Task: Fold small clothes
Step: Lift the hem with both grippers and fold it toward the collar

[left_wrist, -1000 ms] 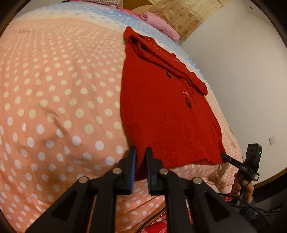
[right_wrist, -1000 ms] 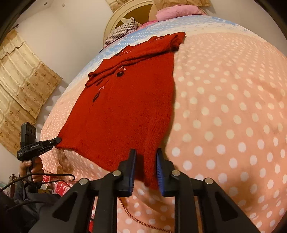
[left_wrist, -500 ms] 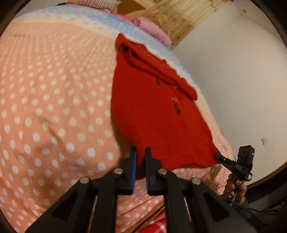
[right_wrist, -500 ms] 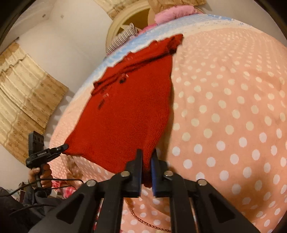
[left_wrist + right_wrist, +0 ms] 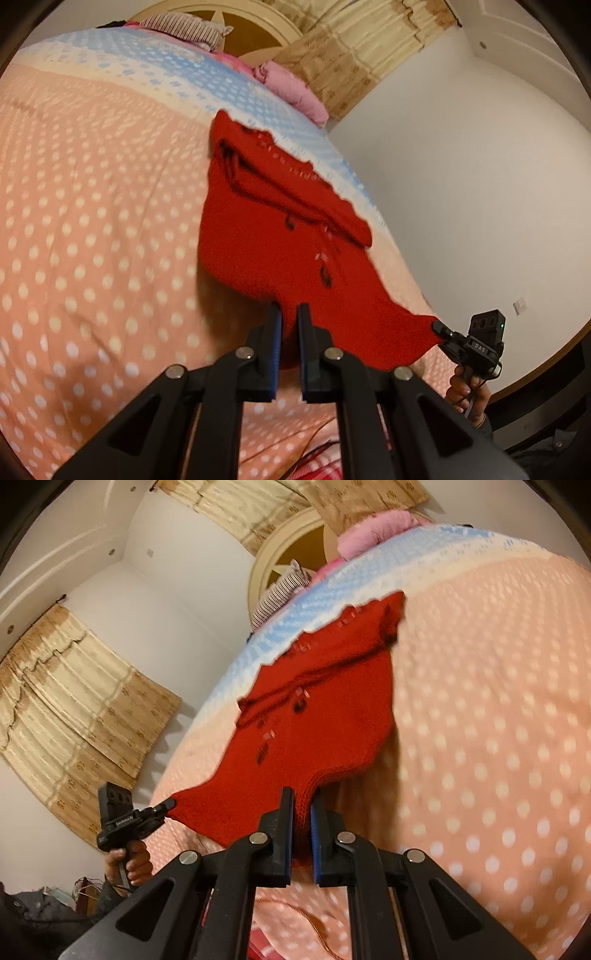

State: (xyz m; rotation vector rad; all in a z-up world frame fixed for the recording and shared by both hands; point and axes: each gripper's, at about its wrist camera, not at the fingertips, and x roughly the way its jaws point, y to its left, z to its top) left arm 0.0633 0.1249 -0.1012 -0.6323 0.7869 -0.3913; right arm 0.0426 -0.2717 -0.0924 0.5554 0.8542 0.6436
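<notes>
The bed carries a peach bedspread point(image 5: 92, 240) with white polka dots; toward the headboard end it changes to a cream band and then a pale blue one point(image 5: 177, 77). At that far edge lie a pink pillow point(image 5: 291, 90) and a striped pillow point(image 5: 181, 31) — both against the round cream headboard point(image 5: 258, 26). Beige patterned curtains point(image 5: 74, 701) hang on the white wall point(image 5: 461, 166), which has a small socket point(image 5: 520, 305).

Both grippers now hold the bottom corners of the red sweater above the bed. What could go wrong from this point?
1. The left gripper and right gripper pinch only the hem corners of the red sweater; the knit could slip out.
2. The hem sags between the corners, so the fold may land crooked.
3. The folded sleeves near the collar could shift on the bedspread.
</notes>
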